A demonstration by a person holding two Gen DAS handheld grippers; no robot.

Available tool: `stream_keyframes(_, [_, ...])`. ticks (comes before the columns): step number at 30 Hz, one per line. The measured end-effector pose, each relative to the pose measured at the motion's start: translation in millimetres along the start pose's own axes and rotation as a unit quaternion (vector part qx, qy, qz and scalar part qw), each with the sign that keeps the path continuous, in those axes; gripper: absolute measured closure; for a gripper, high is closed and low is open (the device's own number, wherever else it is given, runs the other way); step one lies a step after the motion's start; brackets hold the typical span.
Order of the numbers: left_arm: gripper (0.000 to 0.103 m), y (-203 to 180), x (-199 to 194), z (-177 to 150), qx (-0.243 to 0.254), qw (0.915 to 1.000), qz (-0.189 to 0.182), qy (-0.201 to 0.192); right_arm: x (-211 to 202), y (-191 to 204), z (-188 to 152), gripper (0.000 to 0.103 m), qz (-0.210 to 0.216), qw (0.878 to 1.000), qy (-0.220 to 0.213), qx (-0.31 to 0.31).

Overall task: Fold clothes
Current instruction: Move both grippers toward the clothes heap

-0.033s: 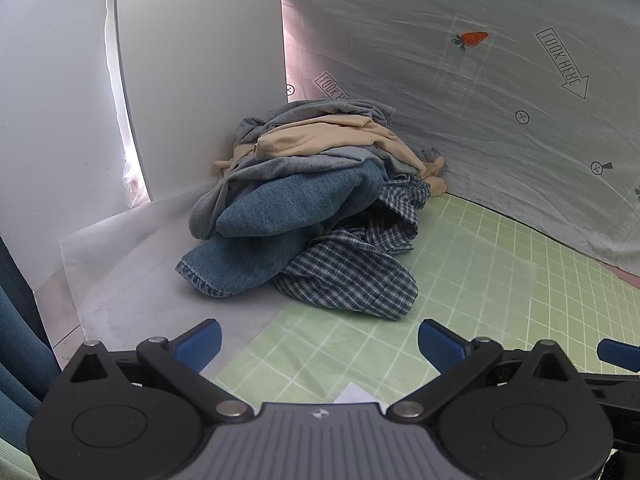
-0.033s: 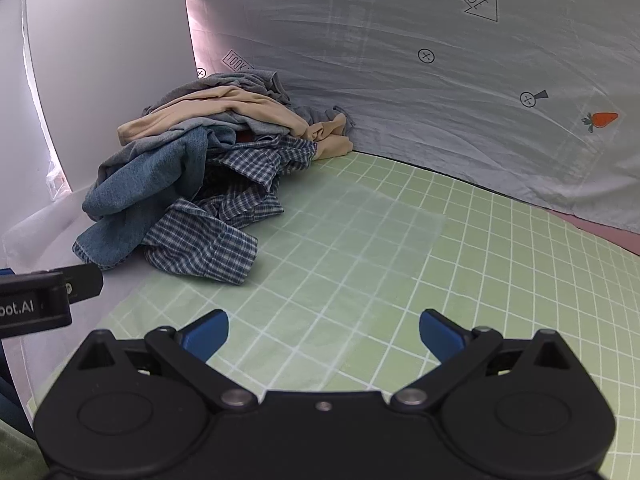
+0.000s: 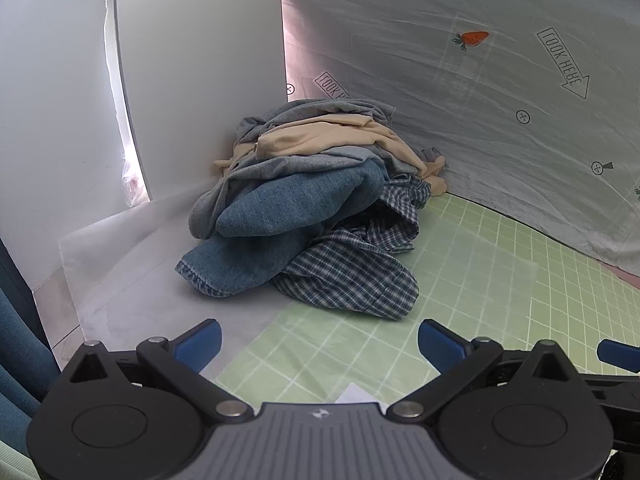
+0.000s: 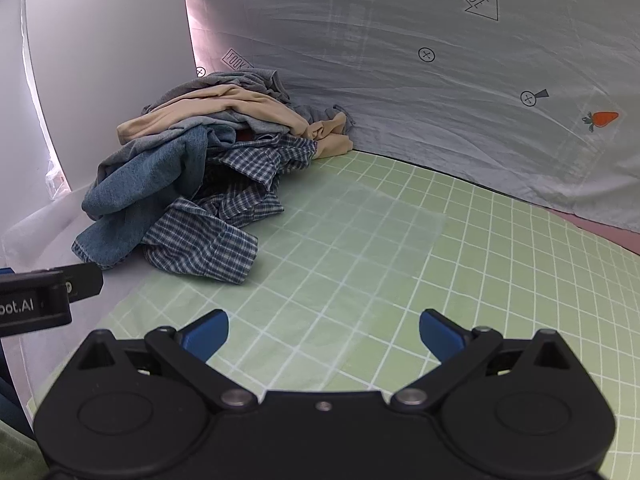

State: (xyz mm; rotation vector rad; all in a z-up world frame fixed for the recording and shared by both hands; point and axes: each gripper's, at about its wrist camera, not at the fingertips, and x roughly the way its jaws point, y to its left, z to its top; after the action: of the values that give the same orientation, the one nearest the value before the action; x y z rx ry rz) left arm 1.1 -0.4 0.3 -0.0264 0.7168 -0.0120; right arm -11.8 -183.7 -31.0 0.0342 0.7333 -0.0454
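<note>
A crumpled heap of clothes [image 3: 312, 208] sits unfolded in the worktop [image 4: 400, 280] corner; no folded garment shows. The left gripper [image 3: 320, 340] and right gripper [image 4: 324, 330] gape empty.

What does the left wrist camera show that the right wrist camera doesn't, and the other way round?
Only the left wrist view shows a dark teal fabric at its left edge and a white slip of paper just ahead of the left gripper, whose jaws stand open. Only the right wrist view shows a second carrot print on the backdrop sheet and the open right gripper head-on. Both show the clothes pile, with denim, plaid and beige pieces, on the green grid mat.
</note>
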Motion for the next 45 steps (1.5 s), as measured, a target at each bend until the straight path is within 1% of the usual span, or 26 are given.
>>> stream_keyframes(3, [0.000,-0.7,1.2,1.7,0.000,1.0000,0.003,0.003,5.1,-2.1,-7.9,0.000,0.002,1.000,-0.002,0.001])
stream_keyframes(5, [0.000,3.7,1.9,3.1,0.001,1.0000,-0.002,-0.001,8.4,-3.5,-13.1,0.000,0.003,1.000,-0.004,0.002])
stream_keyframes(10, [0.000,2.8,8.8,2.8,0.009,1.0000,-0.003,0.000,16.9,-6.9,-26.2,0.000,0.007,1.000,-0.007,0.005])
stream_keyframes(30, [0.000,-3.8,12.0,1.7,0.017,0.9998,-0.006,0.001,16.5,-12.8,-31.4,0.000,0.007,1.000,-0.004,0.013])
stream_keyframes(45, [0.000,-3.1,11.4,-0.9,0.018,0.9998,-0.006,0.005,17.1,-10.0,-25.7,0.000,0.005,1.000,0.005,0.012])
